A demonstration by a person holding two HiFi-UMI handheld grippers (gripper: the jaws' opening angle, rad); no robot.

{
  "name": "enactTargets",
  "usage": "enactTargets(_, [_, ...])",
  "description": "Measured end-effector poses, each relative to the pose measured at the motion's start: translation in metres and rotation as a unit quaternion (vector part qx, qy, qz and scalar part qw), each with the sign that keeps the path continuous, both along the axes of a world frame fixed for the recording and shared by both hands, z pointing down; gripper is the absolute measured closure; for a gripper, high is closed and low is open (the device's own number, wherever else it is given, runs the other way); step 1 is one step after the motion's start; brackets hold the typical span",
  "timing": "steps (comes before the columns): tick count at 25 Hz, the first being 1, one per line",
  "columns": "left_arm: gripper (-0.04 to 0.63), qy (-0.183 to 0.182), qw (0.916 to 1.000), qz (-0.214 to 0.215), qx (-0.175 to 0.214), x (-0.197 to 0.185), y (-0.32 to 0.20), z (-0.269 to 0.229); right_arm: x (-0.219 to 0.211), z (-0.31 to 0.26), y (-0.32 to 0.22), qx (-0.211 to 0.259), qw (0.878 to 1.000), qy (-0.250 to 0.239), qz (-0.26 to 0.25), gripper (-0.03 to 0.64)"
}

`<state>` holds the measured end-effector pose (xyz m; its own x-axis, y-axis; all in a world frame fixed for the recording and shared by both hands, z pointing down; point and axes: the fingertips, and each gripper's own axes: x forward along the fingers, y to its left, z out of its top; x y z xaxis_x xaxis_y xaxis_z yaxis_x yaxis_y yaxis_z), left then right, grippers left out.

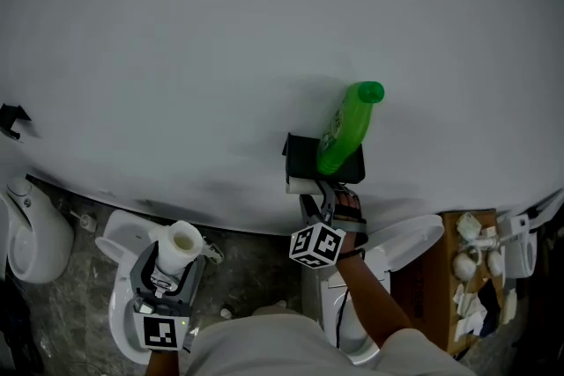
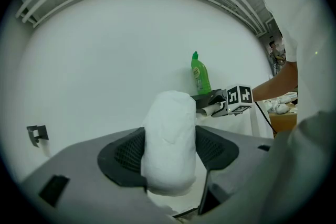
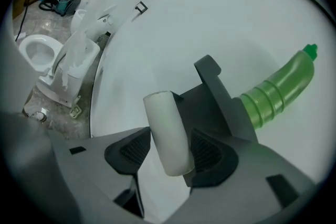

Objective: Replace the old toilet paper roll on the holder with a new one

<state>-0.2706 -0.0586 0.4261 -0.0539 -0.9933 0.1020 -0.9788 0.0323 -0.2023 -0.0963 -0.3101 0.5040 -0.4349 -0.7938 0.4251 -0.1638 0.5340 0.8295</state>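
Swap at an early stage: right gripper (image 3: 169, 150) is clamped on the bare old tube (image 3: 166, 131) at the dark holder (image 3: 216, 93), not yet pulled off, while left gripper (image 2: 170, 147) grips the full new roll (image 2: 169, 123) well left of the holder, fitting judged outstanding.

The holder (image 1: 308, 156) is mounted on the wall, and the bottle (image 1: 348, 126) leans on top of it. The old roll (image 1: 300, 186) lies just under the holder, between the jaws of the right gripper (image 1: 312, 200). Well to the left, the left gripper (image 1: 174, 260) carries the new roll (image 1: 183, 240) above a toilet (image 1: 117, 244). A box (image 1: 448, 264) stands at the far right.
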Motion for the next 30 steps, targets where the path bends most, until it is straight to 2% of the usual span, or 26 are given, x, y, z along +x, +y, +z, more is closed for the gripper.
enactTargets(6, [0.304, -0.002, 1.0000, 0.002, 0.003, -0.003, 0.001, 0.000, 0.005, -0.001, -0.002, 0.005, 1.000, 0.005, 0.001, 0.397])
enactTargets(19, [0.304, -0.005, 0.9994, 0.034, -0.002, 0.020, -0.017, 0.001, 0.042, -0.001, -0.015, 0.022, 0.999, 0.020, 0.021, 0.401])
enactTargets(30, [0.304, -0.012, 0.9986, 0.050, -0.007, 0.040, -0.031, 0.001, 0.081, 0.002, -0.029, 0.012, 0.998, 0.011, 0.054, 0.416])
